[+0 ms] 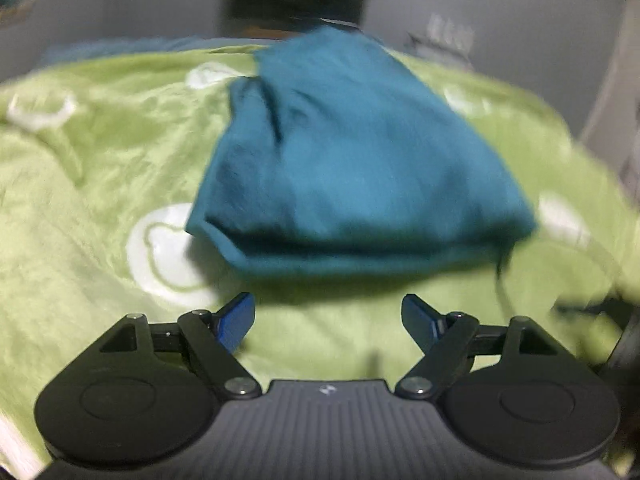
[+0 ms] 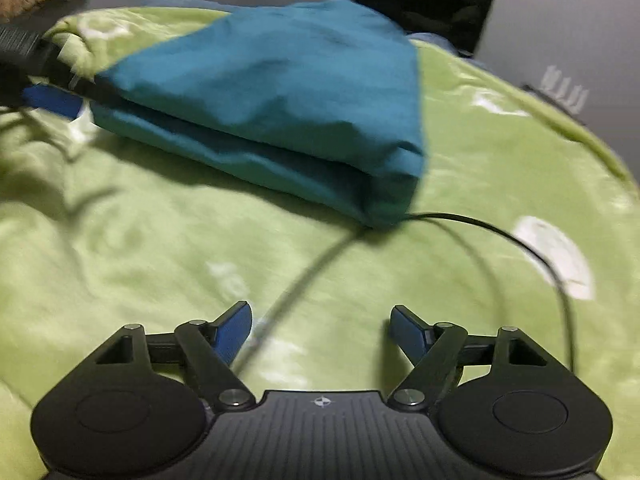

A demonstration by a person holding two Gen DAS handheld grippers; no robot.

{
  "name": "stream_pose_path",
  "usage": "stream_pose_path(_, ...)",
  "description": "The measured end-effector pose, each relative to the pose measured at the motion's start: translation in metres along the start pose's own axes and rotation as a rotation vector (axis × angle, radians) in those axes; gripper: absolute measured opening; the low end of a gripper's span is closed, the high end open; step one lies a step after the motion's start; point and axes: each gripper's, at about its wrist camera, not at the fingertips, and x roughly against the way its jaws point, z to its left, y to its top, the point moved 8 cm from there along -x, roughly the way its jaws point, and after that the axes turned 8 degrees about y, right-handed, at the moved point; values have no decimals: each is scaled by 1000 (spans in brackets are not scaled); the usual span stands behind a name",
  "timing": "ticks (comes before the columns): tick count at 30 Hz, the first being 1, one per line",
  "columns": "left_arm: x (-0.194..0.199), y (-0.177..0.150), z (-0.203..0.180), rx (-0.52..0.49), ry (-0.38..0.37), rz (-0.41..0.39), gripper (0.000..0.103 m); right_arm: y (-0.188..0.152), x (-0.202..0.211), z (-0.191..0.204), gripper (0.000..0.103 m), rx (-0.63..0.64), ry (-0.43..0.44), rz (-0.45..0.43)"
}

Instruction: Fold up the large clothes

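A teal garment [image 1: 352, 168] lies folded into a thick wedge on a light green blanket [image 1: 100, 184] with white bear prints. My left gripper [image 1: 328, 316] hovers just in front of the garment's near folded edge, open, with nothing between its blue pads. In the right wrist view the same garment [image 2: 272, 92] lies further off, up and to the left. My right gripper [image 2: 322, 324] is open over the bare blanket [image 2: 140, 240]. A thin black cable [image 2: 480, 224] runs from the garment's corner across the blanket and passes under its fingers. A blue fingertip [image 2: 52, 100] of the other gripper shows at the garment's left end.
The blanket drops off at its far and right edges onto grey floor. A dark box-like piece of furniture [image 2: 428, 4] stands behind the bed. A small white rack [image 2: 564, 94] sits on the floor at the right. The cable [image 1: 500, 276] also trails by the garment's right corner.
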Motion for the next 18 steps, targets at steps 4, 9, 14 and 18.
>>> stream_pose_path(4, 2, -16, -20, -98, 26, 9, 89, -7, 10, -13, 80, -41, -89, -18)
stream_pose_path(9, -3, -22, -19, -121, 73, -5, 91, -5, 34, 0, 81, -30, 0, -212)
stream_pose_path(14, -10, -17, -16, -117, 102, -17, 91, 15, 45, 23, 102, 19, 56, -321)
stream_pose_path(18, -11, -16, -20, -139, 107, -31, 92, 8, 32, 34, 102, 38, 53, -266)
